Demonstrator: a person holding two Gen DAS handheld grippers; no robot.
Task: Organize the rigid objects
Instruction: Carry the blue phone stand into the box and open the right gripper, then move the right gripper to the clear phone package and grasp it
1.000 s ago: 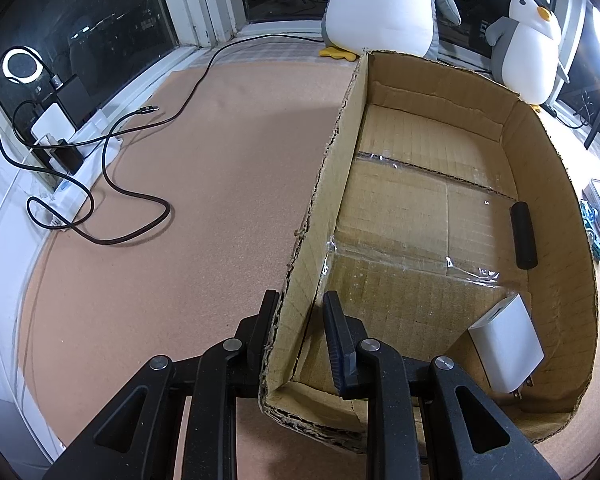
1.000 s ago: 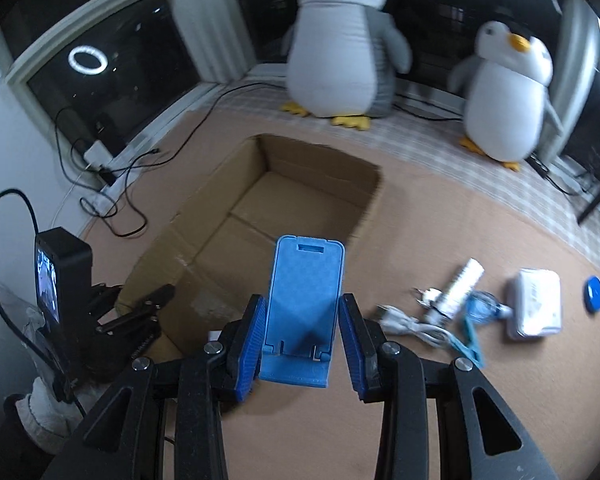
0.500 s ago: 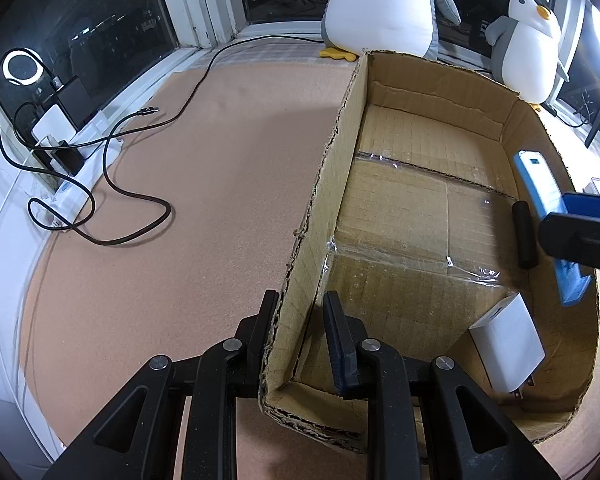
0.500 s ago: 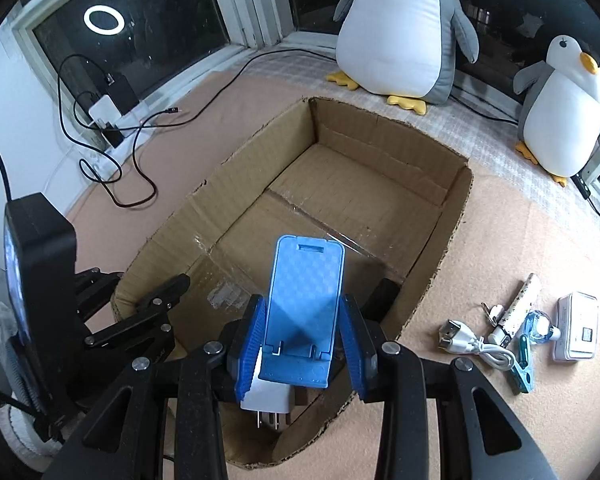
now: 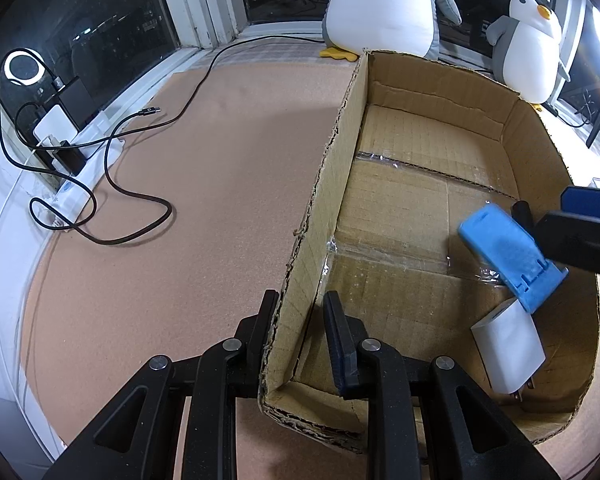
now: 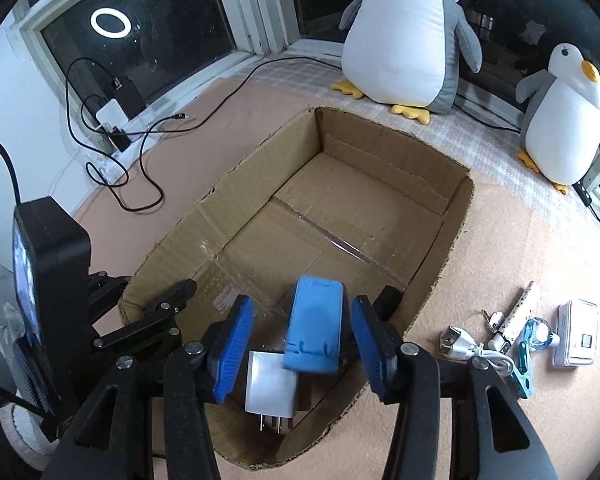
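Box: one stand, one charger

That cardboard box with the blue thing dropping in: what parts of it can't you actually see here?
- Blue stand: motion-blurred in both views; whether it touches the white charger is unclear.
- Black stick: mostly hidden behind the stand and the opening right gripper.
- Cardboard box: its near corner is covered by the left gripper.

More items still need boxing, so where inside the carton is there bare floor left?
The cardboard box is bare across its far half, from the tape seam to the back wall. The near right corner is crowded: white charger, blue phone stand, black cylinder.
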